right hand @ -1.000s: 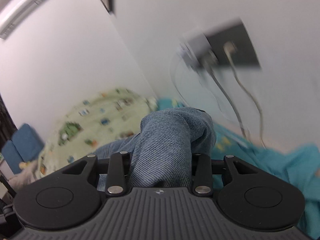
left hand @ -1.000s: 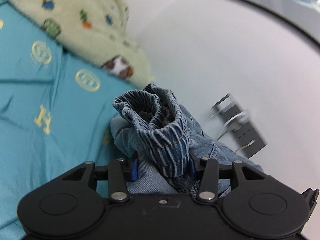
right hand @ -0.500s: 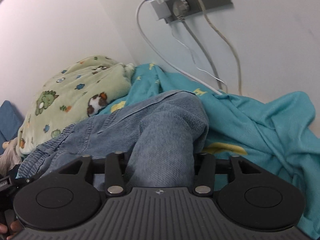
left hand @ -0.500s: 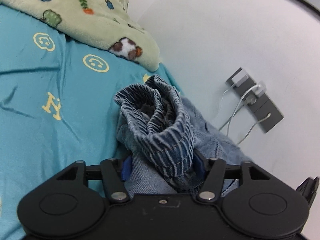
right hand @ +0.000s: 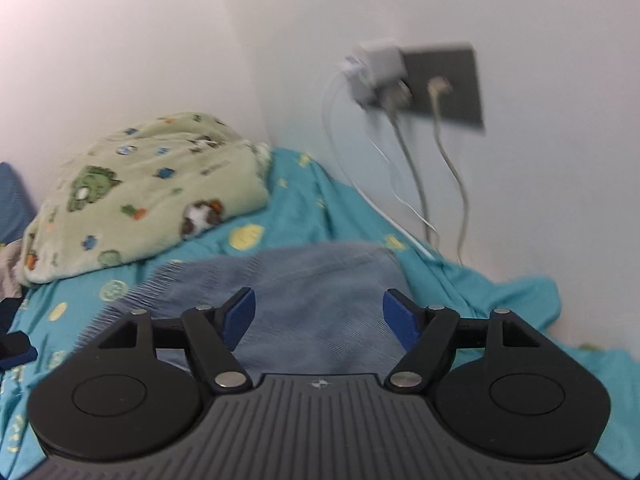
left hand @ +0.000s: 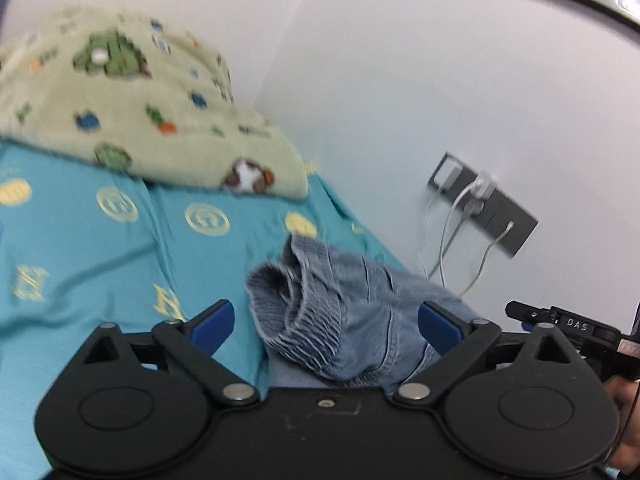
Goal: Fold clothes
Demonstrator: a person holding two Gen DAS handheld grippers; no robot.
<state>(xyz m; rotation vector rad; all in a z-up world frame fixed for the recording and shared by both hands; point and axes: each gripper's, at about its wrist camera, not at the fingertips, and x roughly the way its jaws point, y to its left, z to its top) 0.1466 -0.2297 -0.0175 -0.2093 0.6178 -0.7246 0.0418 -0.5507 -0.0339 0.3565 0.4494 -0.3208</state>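
The jeans (left hand: pixel 344 312) lie in a soft heap on the bed (left hand: pixel 100 264), near the edge by the wall. The left gripper (left hand: pixel 326 320) is spread wide and holds nothing; the bunched waistband sits loose between its blue pads. The right gripper (right hand: pixel 320 312) is wide apart too, with the flat blue cloth under it. I think both let go so the jeans can rest on the bed for folding. A green blanket (right hand: pixel 140 192) sits at the far corner.

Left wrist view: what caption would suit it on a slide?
Left gripper, jaws open, around bunched denim garment on a teal bedsheet.
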